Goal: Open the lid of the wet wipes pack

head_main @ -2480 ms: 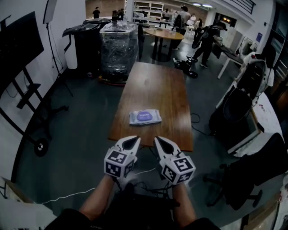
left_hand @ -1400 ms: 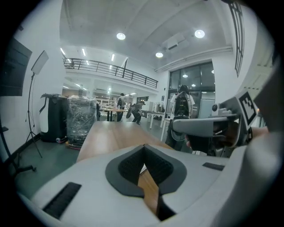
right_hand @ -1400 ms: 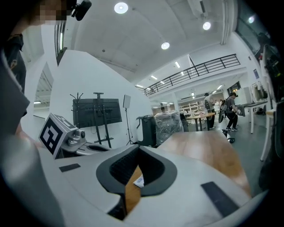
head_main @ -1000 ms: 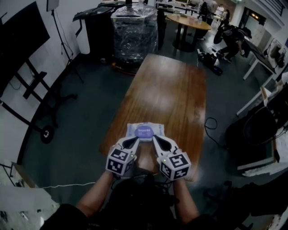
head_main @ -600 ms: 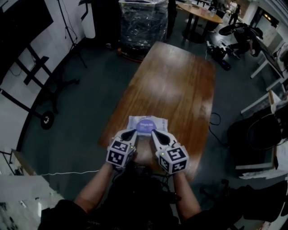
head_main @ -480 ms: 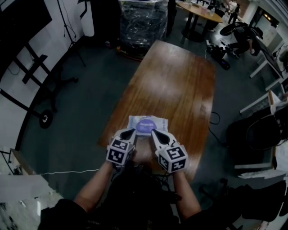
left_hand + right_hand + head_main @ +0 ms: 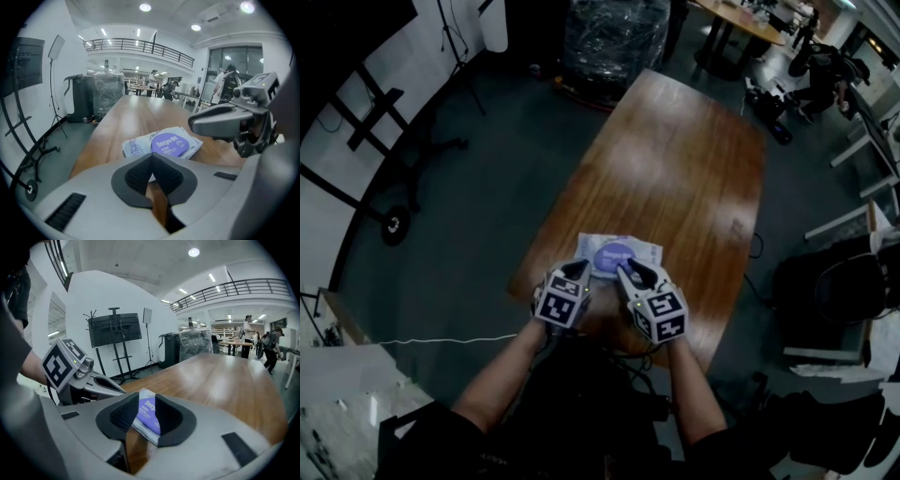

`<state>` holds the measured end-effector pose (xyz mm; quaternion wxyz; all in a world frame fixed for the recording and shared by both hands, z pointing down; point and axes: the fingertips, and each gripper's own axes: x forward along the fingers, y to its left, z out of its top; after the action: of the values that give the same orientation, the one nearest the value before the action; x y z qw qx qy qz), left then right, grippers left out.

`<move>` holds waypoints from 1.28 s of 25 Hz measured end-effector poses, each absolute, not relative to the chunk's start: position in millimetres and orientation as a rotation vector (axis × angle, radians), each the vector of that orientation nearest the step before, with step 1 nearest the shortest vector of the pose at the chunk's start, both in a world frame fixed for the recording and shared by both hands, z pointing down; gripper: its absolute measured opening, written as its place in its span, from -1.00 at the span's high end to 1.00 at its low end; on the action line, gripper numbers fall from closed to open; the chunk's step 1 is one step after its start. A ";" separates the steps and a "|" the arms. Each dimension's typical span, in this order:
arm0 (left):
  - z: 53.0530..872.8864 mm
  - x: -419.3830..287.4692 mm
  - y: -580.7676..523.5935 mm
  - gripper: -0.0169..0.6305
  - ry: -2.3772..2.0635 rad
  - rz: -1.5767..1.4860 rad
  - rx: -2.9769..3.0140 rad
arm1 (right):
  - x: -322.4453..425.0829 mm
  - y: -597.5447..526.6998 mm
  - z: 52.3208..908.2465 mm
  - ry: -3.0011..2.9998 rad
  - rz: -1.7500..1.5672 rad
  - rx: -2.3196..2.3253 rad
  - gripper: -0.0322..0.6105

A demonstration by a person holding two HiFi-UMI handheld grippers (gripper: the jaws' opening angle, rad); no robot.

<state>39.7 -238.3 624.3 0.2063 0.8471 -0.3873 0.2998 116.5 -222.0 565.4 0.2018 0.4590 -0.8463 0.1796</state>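
Jaws first. Held the left gripper (image 7: pixel 151 158) shut tight, tips touching, with nothing between them. Had the right gripper (image 7: pixel 147 401) a little way apart and opening, with nothing pinched. Held both low, side by side, at the near end of the wooden table (image 7: pixel 675 178). Found the wet wipes pack (image 7: pixel 623 251) lying flat on the table just past both sets of tips, its round purple lid (image 7: pixel 171 144) facing up and down flat. Saw the pack straight ahead through the right gripper's gap, and ahead and a bit to the right of the left gripper. Could not see the pack's near edge in the head view, hidden behind the tips. Saw only a thin slice of it in the right gripper view. Could not tell if any tip touched it.
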 end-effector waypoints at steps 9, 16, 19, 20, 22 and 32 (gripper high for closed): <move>645.1 46.7 -244.0 0.93 -1.066 0.866 2.299 | 112.6 -231.1 604.2 -2.256 0.225 0.959 -0.02; 654.9 45.6 -249.5 0.93 -1.066 0.869 2.262 | 109.5 -237.4 622.6 -2.208 0.109 0.825 -0.07; 658.6 45.0 -251.9 0.93 -1.069 0.868 2.246 | 107.4 -241.0 623.0 -2.223 0.079 0.797 -0.07; 659.5 44.7 -252.2 0.93 -1.069 0.868 2.242 | 106.5 -241.0 623.1 -2.230 0.067 0.782 -0.07; 660.3 44.7 -251.8 0.93 -1.067 0.865 2.234 | 105.2 -239.8 623.3 -2.230 0.029 0.750 -0.07; 659.7 43.0 -251.0 0.93 -1.056 0.848 2.214 | 99.6 -236.6 630.8 -2.206 -0.025 0.658 0.02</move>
<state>43.0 -251.0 659.7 0.2699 0.8215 -0.3917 0.3146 99.6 -236.6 630.8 0.4074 0.2609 -0.8751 -0.0098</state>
